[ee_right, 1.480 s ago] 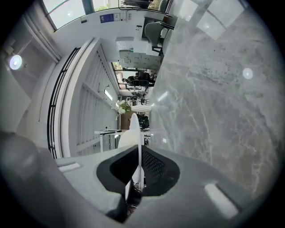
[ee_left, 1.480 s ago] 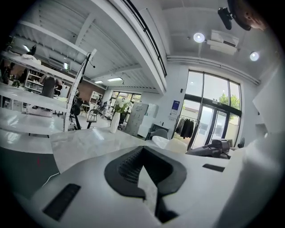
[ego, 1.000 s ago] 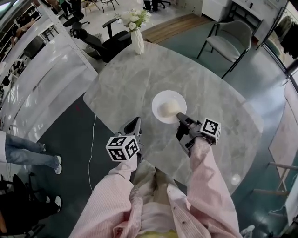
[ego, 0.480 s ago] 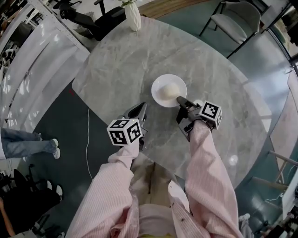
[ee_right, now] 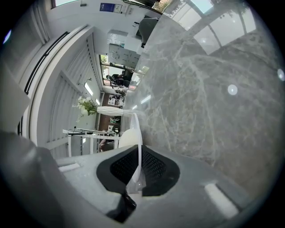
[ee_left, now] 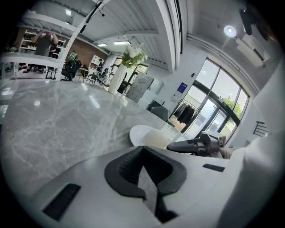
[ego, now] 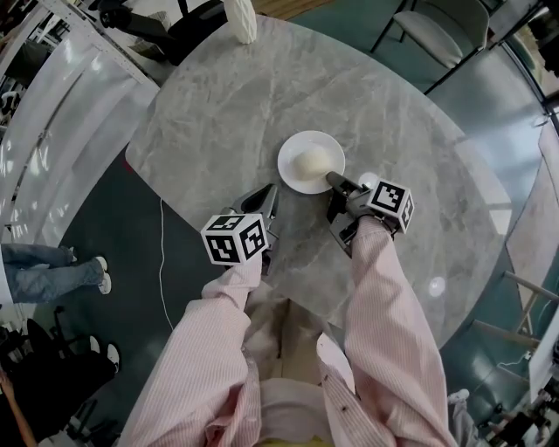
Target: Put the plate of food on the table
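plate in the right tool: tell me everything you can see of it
The plate is round, plain white and glossy like ceramic, with a shallow raised rim. One pale, rounded mound of food sits at its centre. It lies level over the grey marble-look table, toward the person's side; whether it touches the top can't be told. The right tool is shut on its near rim, with the thin edge pinched between its jaws. Nothing else touches it.

Quick count: one table (ego: 218, 105) is carrying one plate (ego: 289, 171), one bun (ego: 313, 161) and, at its far edge, one vase (ego: 243, 17); two grippers, left gripper (ego: 266, 197) and right gripper (ego: 334, 181), are hanging over its near side.
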Action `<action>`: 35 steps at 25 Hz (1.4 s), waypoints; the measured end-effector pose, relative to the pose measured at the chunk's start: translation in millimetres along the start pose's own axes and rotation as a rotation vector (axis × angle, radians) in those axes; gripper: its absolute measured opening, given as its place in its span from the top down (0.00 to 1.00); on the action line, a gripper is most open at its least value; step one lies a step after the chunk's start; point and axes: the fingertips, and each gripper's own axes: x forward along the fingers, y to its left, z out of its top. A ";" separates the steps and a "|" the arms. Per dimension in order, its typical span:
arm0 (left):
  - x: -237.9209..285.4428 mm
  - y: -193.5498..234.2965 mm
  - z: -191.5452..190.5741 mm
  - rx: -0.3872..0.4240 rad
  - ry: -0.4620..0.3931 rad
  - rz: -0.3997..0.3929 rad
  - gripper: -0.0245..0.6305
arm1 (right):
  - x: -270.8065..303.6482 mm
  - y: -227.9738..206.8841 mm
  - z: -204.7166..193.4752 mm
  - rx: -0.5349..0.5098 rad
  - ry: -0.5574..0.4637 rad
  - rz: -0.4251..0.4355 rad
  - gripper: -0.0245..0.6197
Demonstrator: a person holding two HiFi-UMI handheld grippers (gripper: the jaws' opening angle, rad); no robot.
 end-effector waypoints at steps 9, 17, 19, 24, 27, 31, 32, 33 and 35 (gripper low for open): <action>3.1 -2.1 -1.0 0.000 0.013 -0.006 0.97 | 0.1 -4.0 -0.7 -0.032 0.000 -0.049 0.94; -0.7 -2.1 -3.8 -0.009 0.010 -0.001 0.97 | 2.8 -5.9 -2.0 -0.144 -0.007 -0.155 0.93; -1.1 -3.2 -3.6 -0.010 0.010 0.001 0.97 | 2.2 -7.4 -2.1 -0.182 -0.014 -0.189 0.92; -3.6 -4.4 0.4 -0.017 0.000 0.001 0.97 | 2.3 -9.7 -5.6 -0.252 -0.016 -0.265 0.89; -3.0 -6.5 0.9 -0.017 -0.004 -0.002 0.97 | 1.6 -10.1 -5.6 -0.323 -0.009 -0.321 0.87; -1.3 -10.3 0.6 -0.018 -0.005 -0.008 0.97 | -0.6 -11.1 -5.4 -0.406 0.005 -0.387 0.83; -1.1 -10.7 1.0 -0.017 -0.005 -0.009 0.97 | -0.6 -11.0 -5.4 -0.425 0.006 -0.400 0.83; -1.0 -11.1 1.3 -0.017 -0.004 -0.009 0.97 | -1.0 -11.1 -5.4 -0.446 0.007 -0.416 0.82; -1.3 -12.0 1.8 -0.017 -0.005 -0.010 0.97 | -2.1 -11.4 -5.6 -0.490 0.007 -0.446 0.81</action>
